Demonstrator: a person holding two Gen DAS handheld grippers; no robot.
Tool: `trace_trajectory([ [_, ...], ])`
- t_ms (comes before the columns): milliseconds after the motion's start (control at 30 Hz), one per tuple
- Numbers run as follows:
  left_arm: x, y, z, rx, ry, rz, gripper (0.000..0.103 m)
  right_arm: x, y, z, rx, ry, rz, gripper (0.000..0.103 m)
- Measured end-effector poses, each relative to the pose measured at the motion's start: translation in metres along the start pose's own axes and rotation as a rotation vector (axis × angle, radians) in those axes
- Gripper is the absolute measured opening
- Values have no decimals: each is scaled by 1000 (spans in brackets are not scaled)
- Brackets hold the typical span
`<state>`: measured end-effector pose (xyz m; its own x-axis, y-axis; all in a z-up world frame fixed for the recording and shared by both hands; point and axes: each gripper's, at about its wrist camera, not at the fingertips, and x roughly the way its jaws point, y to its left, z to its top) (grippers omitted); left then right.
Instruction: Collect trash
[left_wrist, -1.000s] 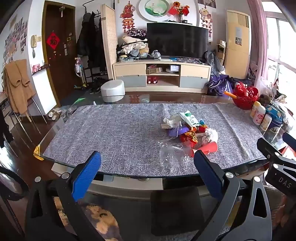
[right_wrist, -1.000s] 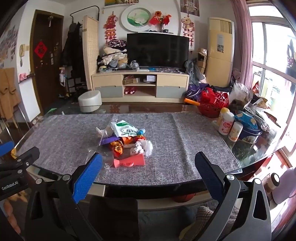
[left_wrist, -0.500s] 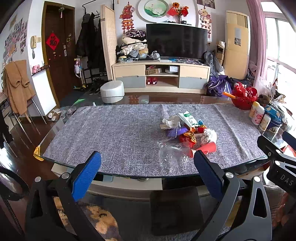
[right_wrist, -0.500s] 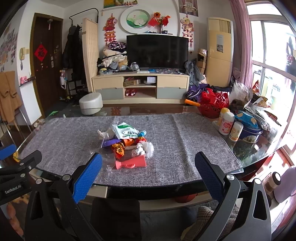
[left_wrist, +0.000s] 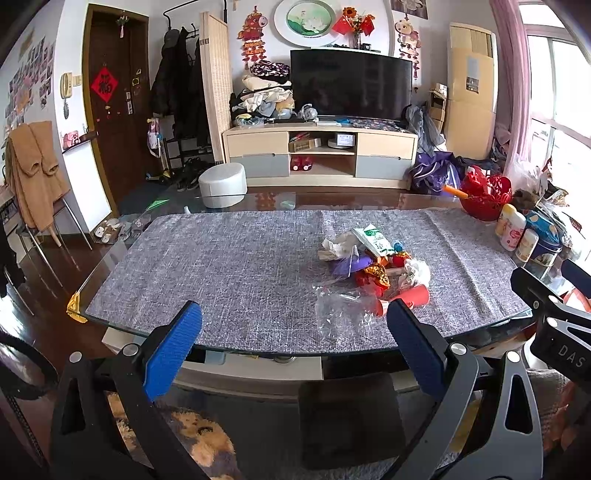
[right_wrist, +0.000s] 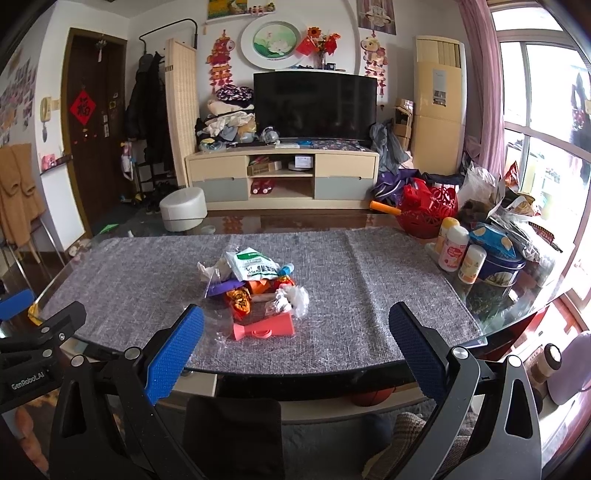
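Note:
A heap of trash (left_wrist: 373, 266) (right_wrist: 258, 284) lies on the grey table runner (left_wrist: 221, 273) (right_wrist: 147, 273): a green-and-white packet (right_wrist: 255, 265), crumpled tissue (right_wrist: 291, 301), bright wrappers, a red tube-like piece (right_wrist: 264, 328) and a clear plastic bag (left_wrist: 341, 308). My left gripper (left_wrist: 293, 341) hangs open at the table's near edge, left of the heap, with nothing between its blue pads. My right gripper (right_wrist: 295, 345) is open too, just in front of the heap, near the table's front edge.
At the table's right end stand a red basket (right_wrist: 428, 210), white bottles (right_wrist: 452, 247), a blue tin (right_wrist: 500, 269) and snack bags. A dark chair back (right_wrist: 232, 435) is under the near edge. A TV cabinet (right_wrist: 282, 175) and white stool (right_wrist: 183, 208) stand beyond.
Both views have risen and tilted slightly, so the table and heap sit a little lower and closer. Both grippers stay open; nothing on the table has moved.

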<state>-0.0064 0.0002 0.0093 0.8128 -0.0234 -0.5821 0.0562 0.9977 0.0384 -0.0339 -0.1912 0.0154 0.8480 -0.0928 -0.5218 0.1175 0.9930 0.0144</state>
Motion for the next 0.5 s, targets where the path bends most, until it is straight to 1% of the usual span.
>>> trace_trajectory([
  [500, 0, 0, 1, -1, -2, 1, 95, -1, 0, 0, 1, -1, 2, 100],
])
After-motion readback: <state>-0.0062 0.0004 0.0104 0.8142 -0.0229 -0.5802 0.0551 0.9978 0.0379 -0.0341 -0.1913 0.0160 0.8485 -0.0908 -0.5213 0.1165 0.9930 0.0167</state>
